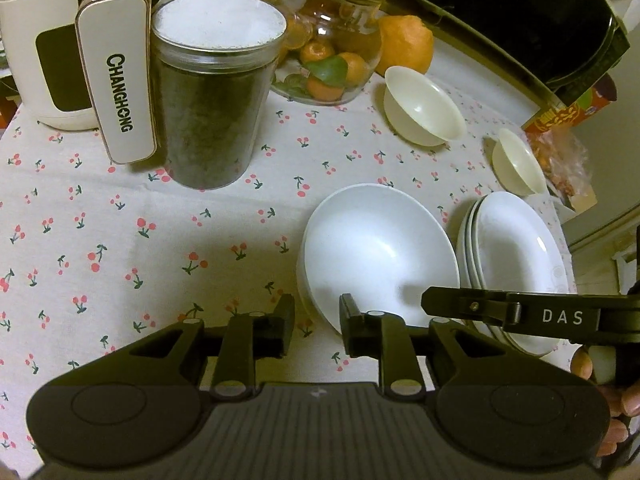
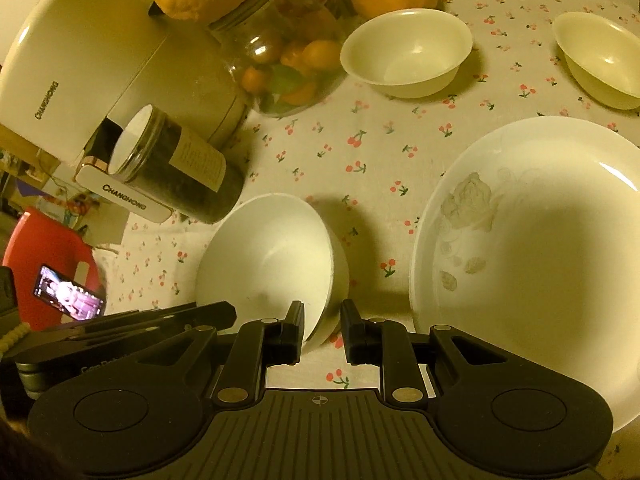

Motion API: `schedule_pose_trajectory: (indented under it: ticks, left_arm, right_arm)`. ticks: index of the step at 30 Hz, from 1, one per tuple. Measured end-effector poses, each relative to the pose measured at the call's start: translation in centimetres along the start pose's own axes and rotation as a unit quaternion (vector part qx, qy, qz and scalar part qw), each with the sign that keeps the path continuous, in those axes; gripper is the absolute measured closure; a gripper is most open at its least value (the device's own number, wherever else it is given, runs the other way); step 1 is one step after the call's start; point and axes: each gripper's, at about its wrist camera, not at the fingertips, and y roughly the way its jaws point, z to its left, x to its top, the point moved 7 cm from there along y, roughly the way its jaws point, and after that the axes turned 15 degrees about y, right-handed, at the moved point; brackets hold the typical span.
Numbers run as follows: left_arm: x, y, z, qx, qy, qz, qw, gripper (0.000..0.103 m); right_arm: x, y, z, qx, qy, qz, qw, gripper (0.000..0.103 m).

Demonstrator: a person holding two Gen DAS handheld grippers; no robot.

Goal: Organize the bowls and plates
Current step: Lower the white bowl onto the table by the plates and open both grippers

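Observation:
A stack of white bowls [image 1: 376,252] stands on the cherry-print tablecloth [image 1: 160,240]; it also shows in the right wrist view [image 2: 268,256]. My left gripper [image 1: 316,328] is open, its fingers astride the stack's near rim. My right gripper [image 2: 322,328] is open, its fingers astride the same stack's rim; its finger shows in the left wrist view [image 1: 480,304]. A stack of white plates [image 1: 516,256] lies to the right, with a flower print in the right wrist view [image 2: 532,264]. Two cream bowls [image 1: 420,108] [image 1: 516,164] stand apart behind; in the right wrist view they are at the top [image 2: 404,52] [image 2: 600,56].
A dark-filled jar with a white lid [image 1: 212,92] and a white Changhong appliance [image 1: 80,60] stand at the back left. A glass jar of small oranges [image 1: 328,60] and large oranges [image 1: 408,40] are behind. A black appliance [image 1: 520,12] sits back right. A phone [image 2: 68,296] lies on a red stool.

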Motion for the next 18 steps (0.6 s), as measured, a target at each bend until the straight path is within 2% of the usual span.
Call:
schedule_pose_trajectory:
  ticks: [3, 6, 9, 13, 18]
  left_arm:
    - [0.2, -0.3, -0.1, 0.006, 0.008, -0.005, 0.9999, 0.076]
    - [0.5, -0.5, -0.3, 0.009, 0.016, -0.009, 0.9998, 0.066]
    - [0.8, -0.8, -0.6, 0.01, 0.023, -0.012, 0.9996, 0.055]
    - [1.4, -1.1, -1.0, 0.012, 0.031, -0.017, 0.9993, 0.042]
    - [2.0, -1.5, -1.6, 0.005, 0.038, -0.024, 0.999, 0.033]
  right_arm:
    - [0.1, -0.2, -0.1, -0.003, -0.001, 0.001, 1.0, 0.081]
    - [0.2, -0.6, -0.1, 0.0, 0.0, 0.002, 1.0, 0.072]
    - [0.4, -1.1, 0.0, 0.004, -0.002, -0.001, 1.0, 0.068]
    - [0.6, -1.9, 0.2, 0.006, -0.008, -0.01, 1.0, 0.054]
    - [1.2, -3.2, 0.4, 0.014, -0.012, -0.023, 1.0, 0.044]
